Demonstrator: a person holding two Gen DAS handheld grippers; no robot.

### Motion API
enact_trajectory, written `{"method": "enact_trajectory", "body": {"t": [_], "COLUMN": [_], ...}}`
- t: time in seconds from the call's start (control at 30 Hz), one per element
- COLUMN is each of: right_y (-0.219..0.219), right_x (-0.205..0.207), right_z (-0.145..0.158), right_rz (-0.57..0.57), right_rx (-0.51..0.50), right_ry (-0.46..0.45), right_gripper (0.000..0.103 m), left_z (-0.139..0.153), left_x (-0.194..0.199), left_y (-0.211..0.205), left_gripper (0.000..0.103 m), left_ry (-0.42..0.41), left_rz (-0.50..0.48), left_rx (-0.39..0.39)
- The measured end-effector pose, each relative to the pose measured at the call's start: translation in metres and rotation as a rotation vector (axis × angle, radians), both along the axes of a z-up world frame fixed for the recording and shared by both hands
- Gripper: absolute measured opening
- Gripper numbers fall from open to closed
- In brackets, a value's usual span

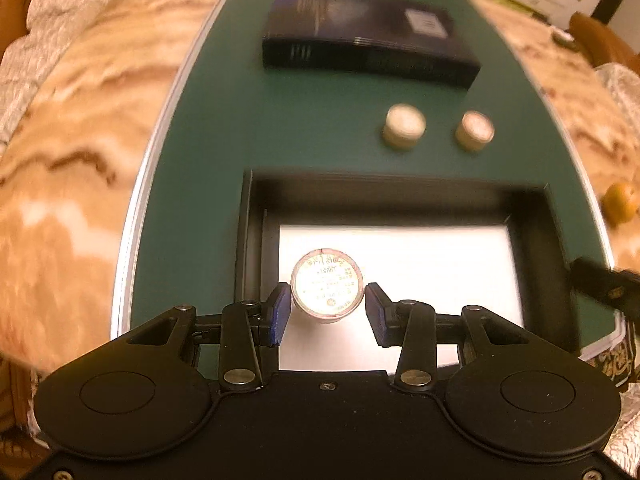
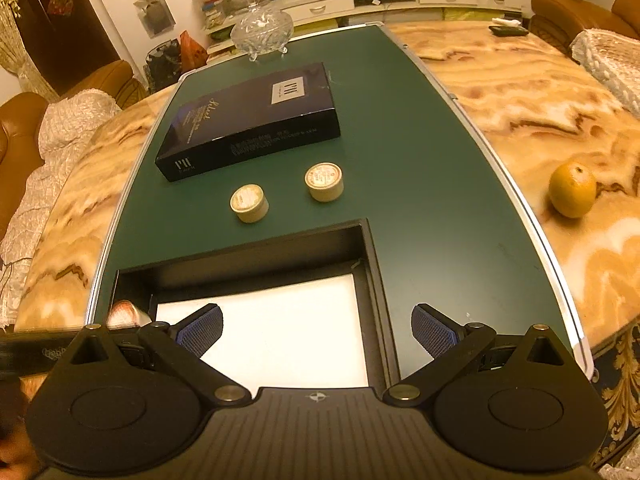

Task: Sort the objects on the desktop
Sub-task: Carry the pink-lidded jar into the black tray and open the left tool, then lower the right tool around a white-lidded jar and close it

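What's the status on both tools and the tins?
Left tool straddling a round tin over the black tray, pads barely off it. Right tool open, empty. Two tins on the green mat, unobstructed.

I see an orange (image 2: 573, 189) on the marble table (image 2: 520, 92), a crystal lidded bowl (image 2: 262, 30) at the green mat's (image 2: 420, 160) far end (contents unclear), and brown chairs (image 2: 560, 10) beyond.

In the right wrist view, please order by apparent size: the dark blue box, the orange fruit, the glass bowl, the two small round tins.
1. Dark blue rectangular box.
2. Clear glass lidded bowl, though farther away.
3. Orange fruit.
4. Two small cream round tins: alike, unranked.
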State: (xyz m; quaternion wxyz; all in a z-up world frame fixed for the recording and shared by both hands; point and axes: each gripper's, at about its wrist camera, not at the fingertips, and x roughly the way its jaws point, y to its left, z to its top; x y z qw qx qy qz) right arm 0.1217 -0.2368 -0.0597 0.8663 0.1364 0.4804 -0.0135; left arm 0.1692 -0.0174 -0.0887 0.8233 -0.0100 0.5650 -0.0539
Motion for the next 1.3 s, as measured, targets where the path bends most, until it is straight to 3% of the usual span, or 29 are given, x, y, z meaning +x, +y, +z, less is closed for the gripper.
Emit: {"method": "enact_trajectory", "body": {"t": [0.33,0.8,1.07,1.2,1.3], "right_y": [-0.012,-0.004,0.004,0.007,0.007], "right_x": [-0.010,-0.001,0.020,0.043,0.064], "right_z": [0.004,-0.002,0.003,-0.001,-0.010], "right_rz": [-0.025,-0.016,0.029,0.056,0.058], "right_rx": [-0.008,-0.040,-0.080,-0.081,-0.087], "right_ry": [-0.002,0.016,0.003,0.002,0.012], "right_gripper": [0.103,0.103,0.103,0.103,0.101], "left_z": [-0.030,-0.038,-0.032,-0.019,-0.009], "left_x": [-0.001,-0.005,-0.010,-0.017,-0.022], "left_y": [-0.005,-0.004,0.000,-0.002,-0.003], "left_gripper": [0.040,0.041,0.057,0.074,0.078], "left_ry": [0.031,0.034,0.031,-0.004,-0.035], "left_rz": [0.019,0.032,0.025,0.013,-0.004], "left_rx": [0.098,0.081,0.008,0.027,0.031]}}
